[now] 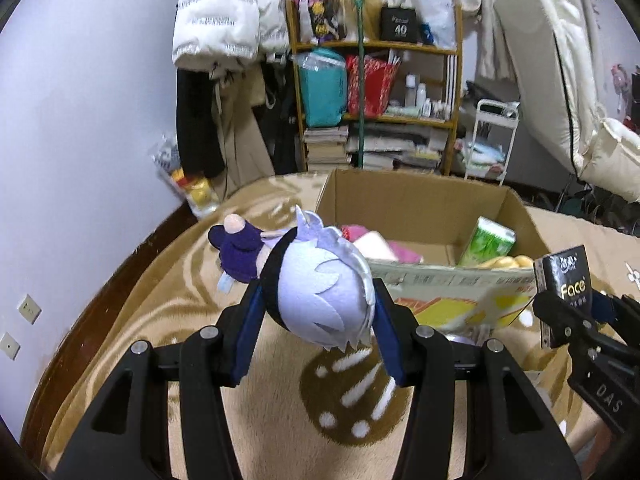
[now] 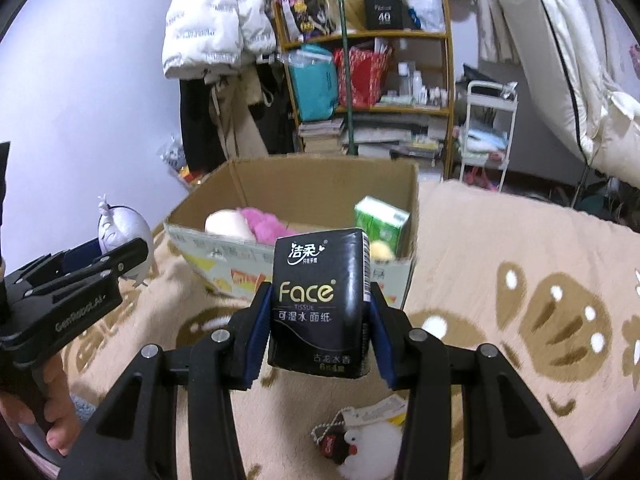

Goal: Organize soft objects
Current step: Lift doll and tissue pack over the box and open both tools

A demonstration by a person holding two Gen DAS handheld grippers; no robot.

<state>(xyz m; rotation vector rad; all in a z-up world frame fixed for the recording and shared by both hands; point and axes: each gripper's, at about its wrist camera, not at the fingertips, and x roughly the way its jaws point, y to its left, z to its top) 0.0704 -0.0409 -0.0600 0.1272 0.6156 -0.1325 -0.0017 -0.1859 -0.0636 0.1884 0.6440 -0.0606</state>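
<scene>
My left gripper [image 1: 320, 300] is shut on a plush doll [image 1: 320, 292] with lilac hair and purple clothes, held above the beige blanket just short of the open cardboard box [image 1: 420, 192]. My right gripper [image 2: 318, 312] is shut on a black "Face" tissue pack [image 2: 320, 304], held upright in front of the box [image 2: 320, 176]. The pack also shows at the right of the left wrist view [image 1: 566, 284]. Inside the box lie a pink plush [image 2: 260, 222], a green tissue pack [image 2: 382, 222] and a yellow soft item [image 2: 380, 250]. The doll shows in the right wrist view [image 2: 120, 228].
A small white plush keychain with a tag [image 2: 368, 440] lies on the blanket [image 2: 520, 264] below my right gripper. Behind the box stand a cluttered wooden shelf [image 1: 376, 80], a white cart [image 1: 492, 140] and hanging coats [image 1: 224, 20]. The wall [image 1: 80, 120] is at left.
</scene>
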